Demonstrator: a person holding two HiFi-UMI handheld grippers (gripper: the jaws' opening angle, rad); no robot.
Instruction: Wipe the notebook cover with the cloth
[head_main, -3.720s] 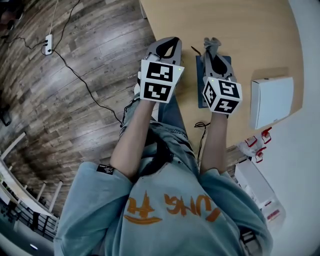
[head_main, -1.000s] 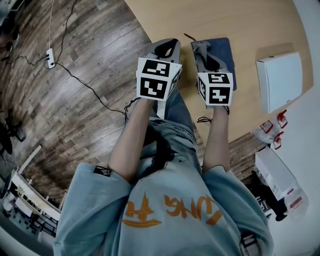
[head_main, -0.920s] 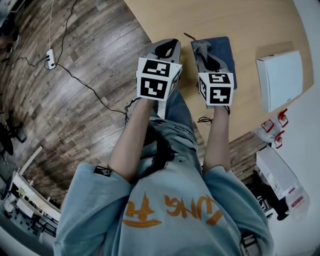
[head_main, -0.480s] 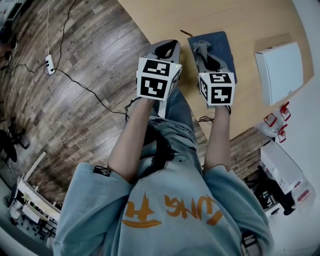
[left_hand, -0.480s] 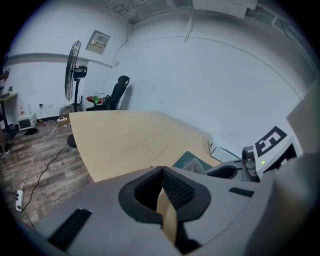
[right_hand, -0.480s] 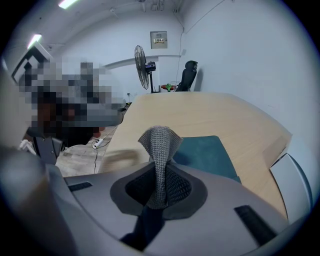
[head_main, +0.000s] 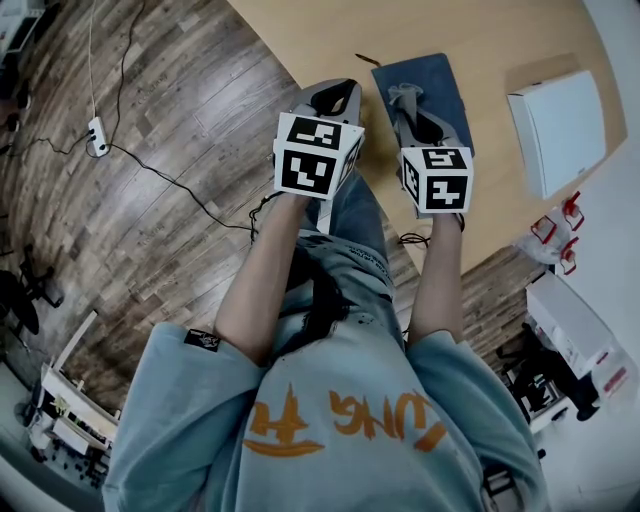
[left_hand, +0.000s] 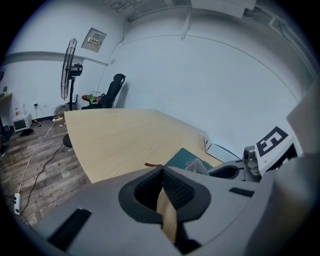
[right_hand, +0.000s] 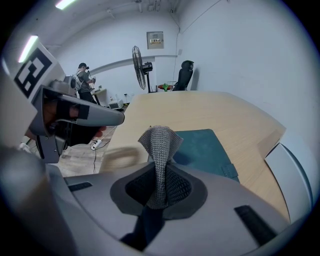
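Grey knit cloth (right_hand: 160, 145) stands pinched upright in the right gripper (right_hand: 159, 182). Its fold hides the near corner of the teal notebook (right_hand: 200, 147), which lies flat on the wooden table (right_hand: 220, 107). Beside it, the left gripper (left_hand: 162, 187) is closed on nothing. Further right lies a white box (head_main: 557, 130). More cover shows beyond the cloth than seconds ago.

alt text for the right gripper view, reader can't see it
The right gripper is shut on a grey knitted cloth that sticks up between its jaws, with a dark teal notebook lying flat on a light wooden table beyond it. The left gripper shows at the left, and a fan stands by the far wall.
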